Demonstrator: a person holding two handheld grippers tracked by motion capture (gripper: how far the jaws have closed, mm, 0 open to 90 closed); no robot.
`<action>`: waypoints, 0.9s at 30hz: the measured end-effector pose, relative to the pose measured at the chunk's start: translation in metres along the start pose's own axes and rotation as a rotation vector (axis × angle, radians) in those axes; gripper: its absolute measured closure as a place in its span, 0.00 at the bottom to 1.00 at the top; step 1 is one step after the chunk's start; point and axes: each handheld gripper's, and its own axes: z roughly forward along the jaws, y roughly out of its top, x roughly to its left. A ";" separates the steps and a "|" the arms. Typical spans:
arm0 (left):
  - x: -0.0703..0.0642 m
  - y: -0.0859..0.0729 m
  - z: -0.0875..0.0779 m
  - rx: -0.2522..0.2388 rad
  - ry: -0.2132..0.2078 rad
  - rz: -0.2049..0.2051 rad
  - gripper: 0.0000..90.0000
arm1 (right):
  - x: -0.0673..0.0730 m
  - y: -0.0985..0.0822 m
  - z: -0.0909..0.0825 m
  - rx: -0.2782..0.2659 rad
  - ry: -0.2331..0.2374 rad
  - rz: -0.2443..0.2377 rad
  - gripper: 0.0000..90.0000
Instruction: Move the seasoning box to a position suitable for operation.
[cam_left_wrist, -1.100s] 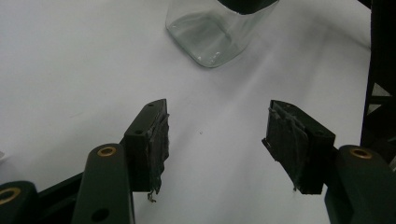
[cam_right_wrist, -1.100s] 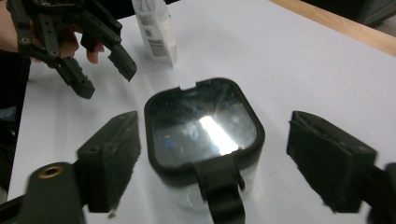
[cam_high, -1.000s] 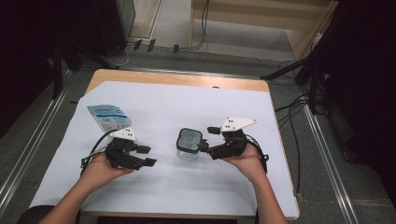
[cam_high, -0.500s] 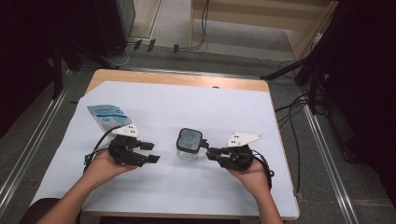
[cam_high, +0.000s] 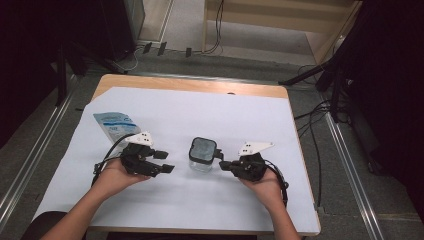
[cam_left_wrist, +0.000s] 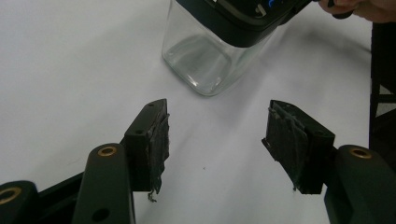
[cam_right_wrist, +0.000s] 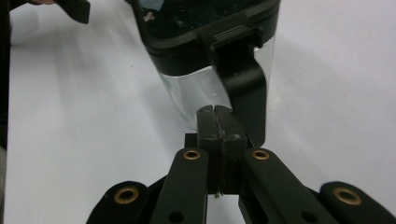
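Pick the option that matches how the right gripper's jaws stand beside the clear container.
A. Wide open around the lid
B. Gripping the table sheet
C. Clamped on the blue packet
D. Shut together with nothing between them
D: in the right gripper view the right gripper has its two pads pressed flat together, just in front of the container's hanging black latch.

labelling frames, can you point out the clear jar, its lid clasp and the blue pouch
clear jar (cam_high: 201, 163), high view, on its glass wall below the lid
lid clasp (cam_right_wrist: 243, 84), right gripper view, on the black latch hanging down the jar's side
blue pouch (cam_high: 115, 123), high view, on the middle of its printed face
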 end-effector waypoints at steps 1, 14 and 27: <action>0.000 0.000 0.000 0.000 -0.001 -0.003 0.45 | -0.001 0.000 0.000 -0.001 0.004 0.005 1.00; -0.001 -0.001 -0.002 -0.013 -0.004 0.004 0.44 | -0.010 0.002 0.000 -0.007 -0.016 0.024 1.00; -0.007 0.007 -0.002 -0.031 -0.053 0.068 0.39 | 0.000 0.001 -0.029 -0.055 -0.025 -0.014 0.71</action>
